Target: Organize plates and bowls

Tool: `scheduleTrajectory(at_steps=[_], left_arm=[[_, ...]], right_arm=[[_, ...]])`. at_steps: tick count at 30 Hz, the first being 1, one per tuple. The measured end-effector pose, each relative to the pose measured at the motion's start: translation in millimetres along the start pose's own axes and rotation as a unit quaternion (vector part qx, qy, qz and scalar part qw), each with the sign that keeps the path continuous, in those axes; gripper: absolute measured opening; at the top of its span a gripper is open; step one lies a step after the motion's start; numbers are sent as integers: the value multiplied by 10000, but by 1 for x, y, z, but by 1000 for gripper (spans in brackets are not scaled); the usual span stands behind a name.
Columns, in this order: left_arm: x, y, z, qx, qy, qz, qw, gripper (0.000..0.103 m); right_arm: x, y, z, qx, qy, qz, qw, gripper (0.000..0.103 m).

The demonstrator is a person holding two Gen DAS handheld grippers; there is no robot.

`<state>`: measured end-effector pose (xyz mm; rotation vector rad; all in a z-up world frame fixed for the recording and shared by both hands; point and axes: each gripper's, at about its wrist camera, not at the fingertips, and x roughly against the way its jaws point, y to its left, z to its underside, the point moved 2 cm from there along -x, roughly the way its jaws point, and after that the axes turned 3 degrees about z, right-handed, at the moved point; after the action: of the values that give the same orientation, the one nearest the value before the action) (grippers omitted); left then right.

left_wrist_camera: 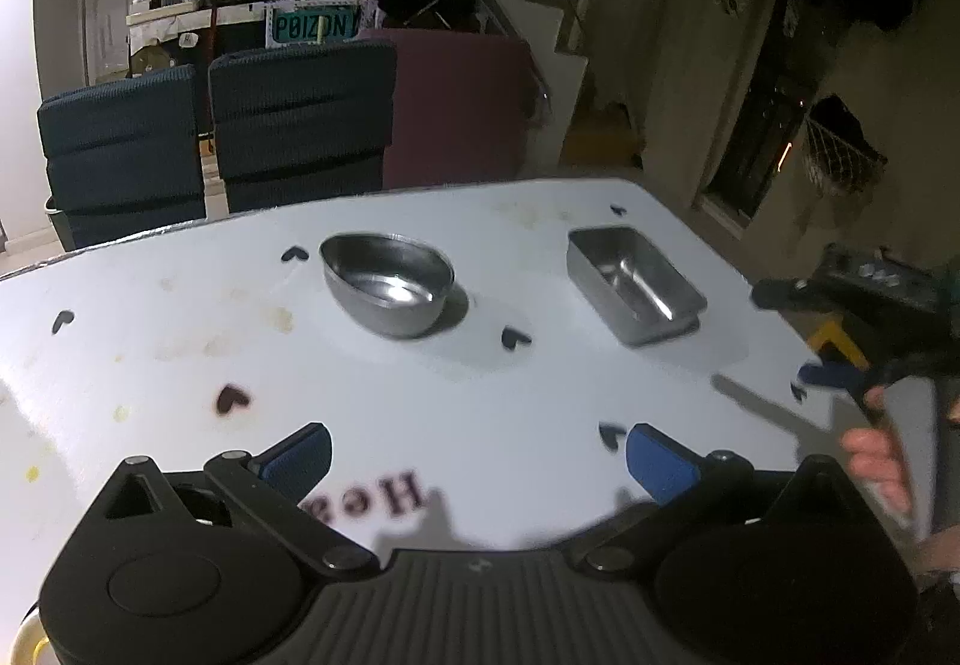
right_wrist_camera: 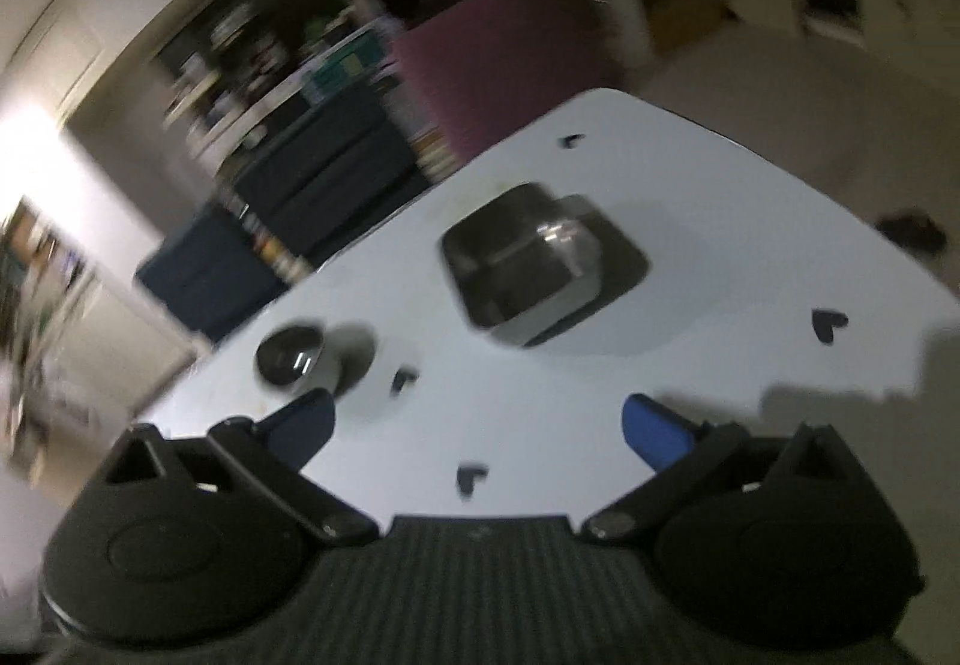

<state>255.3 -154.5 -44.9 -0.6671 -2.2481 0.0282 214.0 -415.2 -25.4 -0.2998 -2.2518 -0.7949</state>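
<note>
Where 2 blue chairs (left_wrist_camera: 210, 137) stand, the heart-printed white table (left_wrist_camera: 420, 401) ends.

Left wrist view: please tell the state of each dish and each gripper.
Round steel bowl: upright, empty, on the table.
Rectangular steel container: upright, empty, apart from the bowl.
Left gripper: open, holding nothing.
Right gripper: open, holding nothing.

"POIZON" on box (left_wrist_camera: 313, 27); "Hea" on table (left_wrist_camera: 420, 401)
</note>
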Motion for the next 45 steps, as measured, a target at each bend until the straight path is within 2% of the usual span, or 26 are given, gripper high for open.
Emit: scheduleTrajectory(at_steps=[5, 9, 12, 18, 21, 24, 28, 30, 31, 33, 41, 45], left_arm=[[-17, -5, -17, -56, -176, -11, 9998, 103], [-30, -7, -27, -94, -256, 3, 9996, 103], [-41, -6, -31, -43, -228, 34, 9997, 103], [-59, -5, -37, -19, -328, 19, 9995, 103], [-66, -5, -42, 63, -447, 39, 9990, 103], [-73, -3, -48, 314, -512, 108, 9981, 103], [-82, -7, -50, 495, -547, 192, 9971, 100], [-85, -10, -48, 421, -530, 197, 9975, 97], [-86, -12, -47, 383, -509, 198, 9978, 95], [-89, -14, -45, 346, -449, 204, 9982, 93], [-99, -14, -41, 311, -249, 265, 9989, 77], [-110, -3, -36, 558, 46, 176, 9983, 59]], right_arm=[[-39, -18, -15, -1028, -75, 439, 9937, 103], [-72, -26, -21, -1562, 44, 683, 9854, 103], [-92, -27, -23, -1791, 161, 778, 9806, 103], [-111, -24, -27, -1869, 1, 1005, 9772, 97], [-120, -23, -30, -1682, 42, 1145, 9791, 82], [-119, -23, -26, -1601, 224, 1200, 9795, 76], [-116, -20, -25, -1369, 326, 1013, 9849, 66], [-111, -18, -27, -1155, 331, 884, 9888, 48], [-107, -17, -27, -1055, 324, 832, 9904, 43], [-102, -15, -29, -816, 311, 739, 9934, 20], [-91, -11, -33, 287, 363, 651, 9968, 6], [-89, -5, -32, 979, 493, 443, 9930, 3]])
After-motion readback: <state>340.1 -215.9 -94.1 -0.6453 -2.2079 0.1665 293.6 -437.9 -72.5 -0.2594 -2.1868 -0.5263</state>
